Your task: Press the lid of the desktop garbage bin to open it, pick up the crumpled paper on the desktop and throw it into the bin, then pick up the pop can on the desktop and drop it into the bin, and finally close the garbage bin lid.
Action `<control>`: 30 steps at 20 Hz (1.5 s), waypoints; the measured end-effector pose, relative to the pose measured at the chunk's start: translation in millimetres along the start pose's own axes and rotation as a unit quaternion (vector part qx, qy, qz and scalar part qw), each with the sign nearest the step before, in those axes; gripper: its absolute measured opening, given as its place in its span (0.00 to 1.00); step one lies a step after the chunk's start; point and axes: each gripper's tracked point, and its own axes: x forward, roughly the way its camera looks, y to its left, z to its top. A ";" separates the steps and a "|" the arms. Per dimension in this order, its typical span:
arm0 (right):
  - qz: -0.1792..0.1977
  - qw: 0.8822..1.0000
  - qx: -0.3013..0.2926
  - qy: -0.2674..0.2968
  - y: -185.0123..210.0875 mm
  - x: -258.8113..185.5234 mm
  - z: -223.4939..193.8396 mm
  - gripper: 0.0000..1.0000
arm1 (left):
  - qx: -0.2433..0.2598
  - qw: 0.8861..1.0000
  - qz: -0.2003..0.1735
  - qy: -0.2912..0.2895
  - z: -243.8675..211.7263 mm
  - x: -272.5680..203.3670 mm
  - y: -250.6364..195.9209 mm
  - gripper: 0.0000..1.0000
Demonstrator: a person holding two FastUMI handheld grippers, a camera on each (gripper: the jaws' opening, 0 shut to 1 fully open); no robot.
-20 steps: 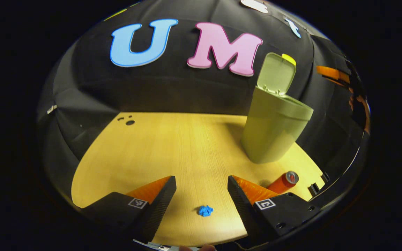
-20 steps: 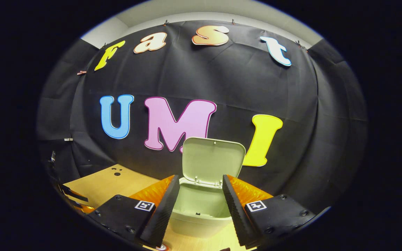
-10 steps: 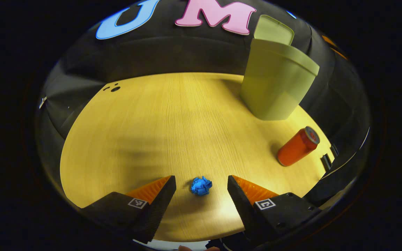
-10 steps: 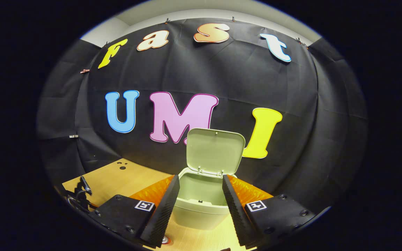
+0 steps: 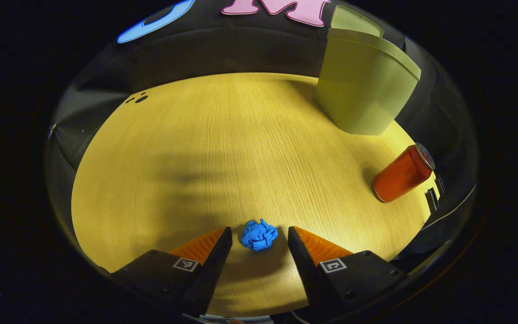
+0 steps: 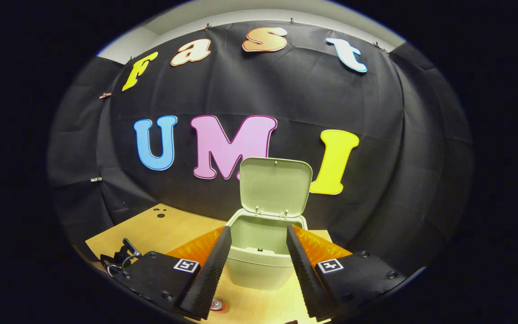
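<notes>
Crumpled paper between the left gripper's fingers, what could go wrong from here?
The crumpled paper sits at the tips of the open left gripper, not deep between them, so closing now may pinch only an edge or nudge it away. Carried to the bin, the arm could also sweep the pop can standing nearby.

- Pale wooden tabletop [image 5: 223, 148], lengthwise grain, small dark holes [image 5: 138, 98] near far left corner.
- Black cloth wall [image 6: 286, 99] behind, creased, clipped along top.
- Strip of pale wall [image 6: 241, 11] above cloth.
</notes>
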 end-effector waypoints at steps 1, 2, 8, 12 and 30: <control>0.000 1.000 0.004 0.000 0.3 -0.1 -0.4 0.80 | 0.003 1.000 0.002 -0.001 1.6 2.4 1.7 0.76; 0.001 1.000 0.006 0.001 0.2 0.4 -1.2 0.80 | 0.006 1.000 0.001 0.001 2.3 5.6 1.9 0.73; -0.007 1.000 0.000 -0.002 -5.4 2.6 -0.4 0.80 | -0.001 1.000 -0.011 -0.020 13.8 1.5 -2.5 0.41; -0.009 1.000 0.001 0.000 -7.2 2.6 -3.3 0.80 | -0.002 0.998 -0.017 -0.065 44.8 -19.3 -3.1 0.40; -0.003 1.000 0.013 0.005 -5.8 -5.3 -12.6 0.80 | 0.019 0.932 -0.093 -0.349 315.9 -185.2 -73.4 0.40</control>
